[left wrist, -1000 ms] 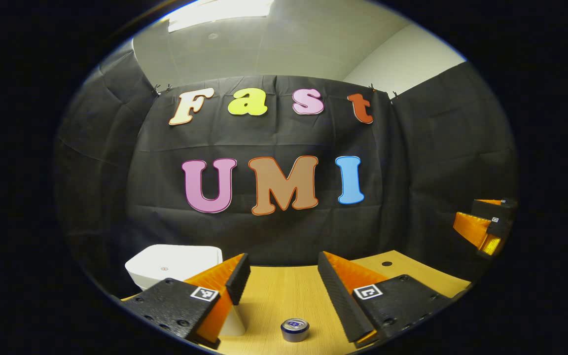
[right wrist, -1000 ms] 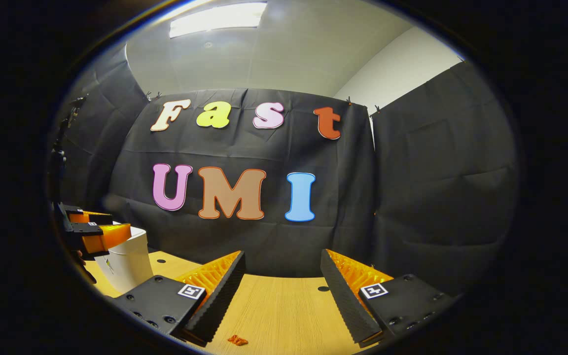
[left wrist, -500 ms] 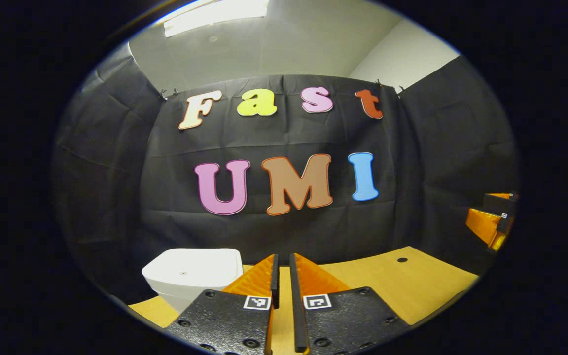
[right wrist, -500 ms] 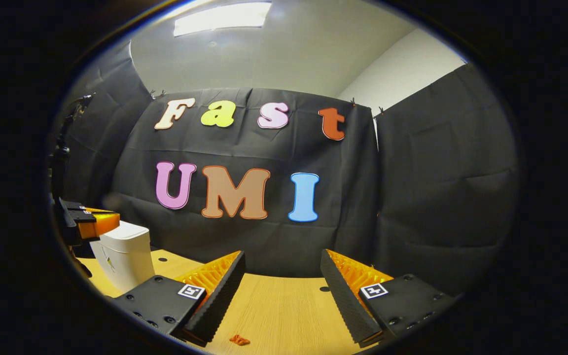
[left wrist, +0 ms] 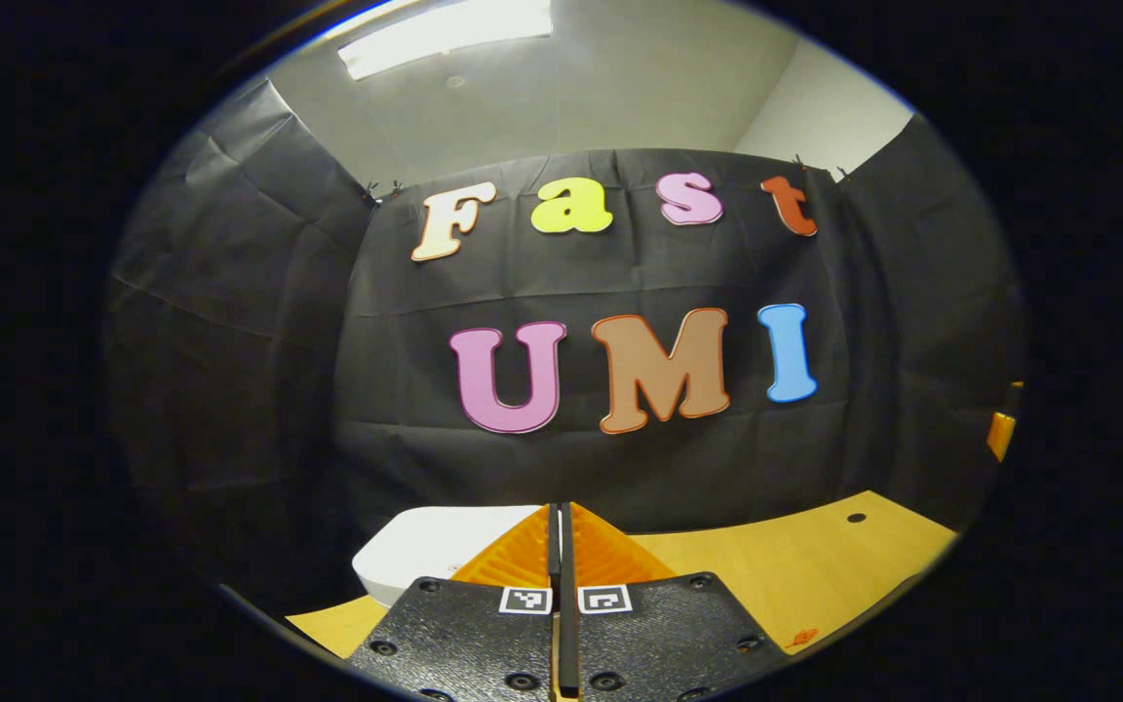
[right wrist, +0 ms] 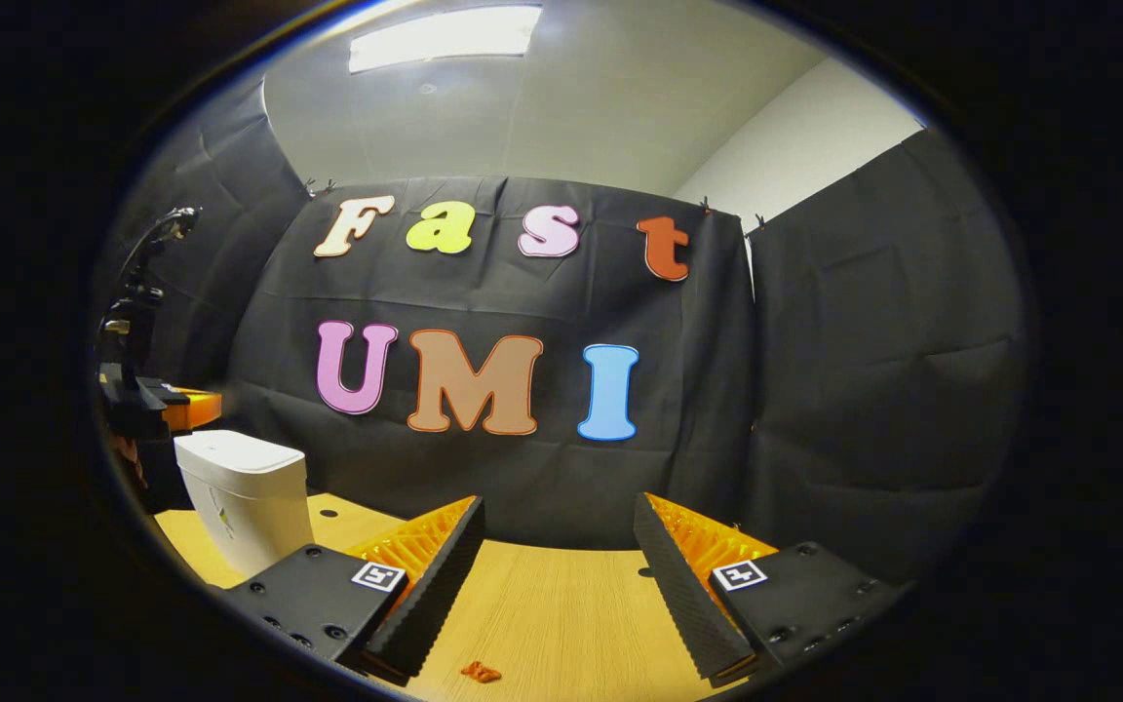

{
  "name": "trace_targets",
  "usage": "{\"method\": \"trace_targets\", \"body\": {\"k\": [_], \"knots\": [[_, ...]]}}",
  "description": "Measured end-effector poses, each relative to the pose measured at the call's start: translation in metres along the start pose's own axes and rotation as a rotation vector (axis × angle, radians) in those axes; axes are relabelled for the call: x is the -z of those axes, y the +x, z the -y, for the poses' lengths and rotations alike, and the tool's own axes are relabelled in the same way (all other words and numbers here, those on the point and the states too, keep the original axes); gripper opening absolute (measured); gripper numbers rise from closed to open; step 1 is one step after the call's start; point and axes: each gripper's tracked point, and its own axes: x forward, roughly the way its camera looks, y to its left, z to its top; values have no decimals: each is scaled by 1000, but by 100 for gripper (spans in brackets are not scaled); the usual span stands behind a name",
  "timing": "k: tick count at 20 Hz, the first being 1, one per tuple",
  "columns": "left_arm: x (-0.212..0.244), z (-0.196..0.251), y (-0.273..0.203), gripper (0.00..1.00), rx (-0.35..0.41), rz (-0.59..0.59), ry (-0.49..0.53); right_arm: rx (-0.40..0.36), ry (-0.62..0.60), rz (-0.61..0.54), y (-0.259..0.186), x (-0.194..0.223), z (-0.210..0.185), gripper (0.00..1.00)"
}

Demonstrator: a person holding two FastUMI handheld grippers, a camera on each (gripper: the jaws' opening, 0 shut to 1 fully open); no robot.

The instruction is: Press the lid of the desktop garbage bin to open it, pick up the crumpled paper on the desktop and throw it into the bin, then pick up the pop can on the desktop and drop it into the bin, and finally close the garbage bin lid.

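White plastic desktop garbage bin (right wrist: 245,497), lid down, stands at the far left of my wooden table (right wrist: 542,624). My left gripper (left wrist: 559,546) hovers just above it, fingers pressed together on nothing. My right gripper (right wrist: 557,565) is spread apart. No readable labels.

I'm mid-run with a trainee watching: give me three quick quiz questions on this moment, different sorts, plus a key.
1. True or false: the left claw is shut.
2. The white plastic desktop bin has its lid: A) raised B) down C) removed
3. Fill in: the right claw holds ____ above the light wooden tabletop.

Key: 1 true; 2 B; 3 nothing.
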Motion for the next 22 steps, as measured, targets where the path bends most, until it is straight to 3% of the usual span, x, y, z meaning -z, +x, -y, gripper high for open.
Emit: {"method": "trace_targets", "body": {"k": [6,10,11,13,22], "knots": [[39,-50,35,0,-93,-92,-2,7,-19,-26,-3,8,1,98],[77,-56,44,0,-92,-182,-33,13,-22,-41,-4,11,3,98],[98,-52,41,0,-79,-254,-62,12,-22,-44,-4,12,2,98],[78,-51,40,0,-71,-143,-77,8,-21,-50,-1,13,1,98],[89,-47,42,0,-43,-174,-38,-43,-23,-65,4,14,-15,100]]}}
